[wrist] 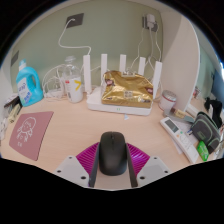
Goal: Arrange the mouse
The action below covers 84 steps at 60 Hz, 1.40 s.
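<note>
A black computer mouse (112, 153) sits between my gripper's (112, 147) two fingers, its front end pointing away over the beige table (85, 125). The pink pads (88, 157) press against both of its sides with no gap showing, so the gripper is shut on the mouse. Whether the mouse rests on the table or is lifted off it cannot be told.
A maroon mat (32, 133) lies on the table to the left. Beyond the fingers stands a white router with antennas and a gold packet on it (122, 92). A blue bottle (28, 83) and a clear bottle (71, 82) stand back left. Small gadgets (188, 132) crowd the right.
</note>
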Available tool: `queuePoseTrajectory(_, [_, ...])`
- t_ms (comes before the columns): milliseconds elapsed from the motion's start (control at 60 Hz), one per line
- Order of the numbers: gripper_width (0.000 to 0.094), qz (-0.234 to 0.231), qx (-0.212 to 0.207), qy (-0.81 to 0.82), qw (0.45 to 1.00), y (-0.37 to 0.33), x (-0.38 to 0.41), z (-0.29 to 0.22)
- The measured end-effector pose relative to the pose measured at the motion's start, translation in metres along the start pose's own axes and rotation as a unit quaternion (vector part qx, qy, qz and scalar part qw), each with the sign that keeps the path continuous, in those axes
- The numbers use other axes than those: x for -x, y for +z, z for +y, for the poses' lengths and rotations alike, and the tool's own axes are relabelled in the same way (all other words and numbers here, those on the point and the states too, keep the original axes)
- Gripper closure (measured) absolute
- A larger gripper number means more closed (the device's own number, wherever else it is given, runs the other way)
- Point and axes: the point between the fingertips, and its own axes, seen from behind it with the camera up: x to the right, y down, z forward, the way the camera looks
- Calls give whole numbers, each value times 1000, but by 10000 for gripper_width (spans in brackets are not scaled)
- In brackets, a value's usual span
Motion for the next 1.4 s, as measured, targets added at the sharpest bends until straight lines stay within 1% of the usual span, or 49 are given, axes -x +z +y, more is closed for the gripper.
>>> queuePoseTrajectory(100, [515, 8, 4, -6, 1000, 0, 1, 1])
queuePoseTrajectory(150, [558, 11, 9, -9, 1000, -1, 1, 1])
queuePoseTrajectory(200, [580, 13, 16, -5, 1000, -1, 0, 1])
queuePoseTrajectory(300, [580, 39, 15, 5, 999, -8, -13, -10])
queuePoseTrajectory(383, [580, 65, -17, 30, 997, -29, -25, -49])
queuePoseTrajectory(433, [580, 75, -49, 46, 995, -49, -25, -84])
queuePoseTrajectory(517, [579, 76, -106, 49, 990, -85, -3, -149])
queuePoseTrajectory(600, [578, 51, -156, 44, 985, -113, 52, -202])
queuePoseTrajectory(633, [580, 32, -164, 37, 985, -120, 81, -215])
queuePoseTrajectory(683, [580, 3, -166, 24, 986, -121, 129, -221])
queuePoseTrajectory(733, [584, -22, -161, 14, 987, -111, 180, -209])
queuePoseTrajectory(750, [584, -32, -151, 8, 988, -105, 195, -202])
queuePoseTrajectory(800, [582, -56, -115, -1, 992, -82, 240, -175])
queuePoseTrajectory(867, [585, -81, -55, -24, 995, -47, 289, -121])
queuePoseTrajectory(900, [583, -87, -34, -30, 995, -32, 305, -98])
queuePoseTrajectory(917, [582, -90, -30, -33, 995, -24, 312, -83])
queuePoseTrajectory(967, [581, -87, 3, -42, 995, -9, 325, -56])
queuePoseTrajectory(1017, [576, -83, 13, -42, 996, 0, 331, -43])
queuePoseTrajectory(1050, [561, -79, 15, -42, 996, 3, 331, -35])
queuePoseTrajectory(1100, [506, -72, 25, -42, 996, 7, 332, -28])
queuePoseTrajectory(1167, [450, -75, 31, -38, 996, 5, 332, -24])
queuePoseTrajectory(1183, [418, -75, 31, -36, 996, 4, 333, -24])
queuePoseTrajectory(1217, [308, -74, 32, -35, 996, 0, 331, -25])
queuePoseTrajectory(1267, [79, -71, 26, -37, 996, -11, 329, -31])
queuePoseTrajectory(1283, [74, -68, 25, -39, 997, -16, 328, -33])
queuePoseTrajectory(1317, [115, -63, 24, -42, 997, -27, 324, -37])
queuePoseTrajectory(1333, [117, -59, 22, -44, 997, -33, 323, -40])
queuePoseTrajectory(1400, [74, -50, 13, -53, 997, -59, 320, -49])
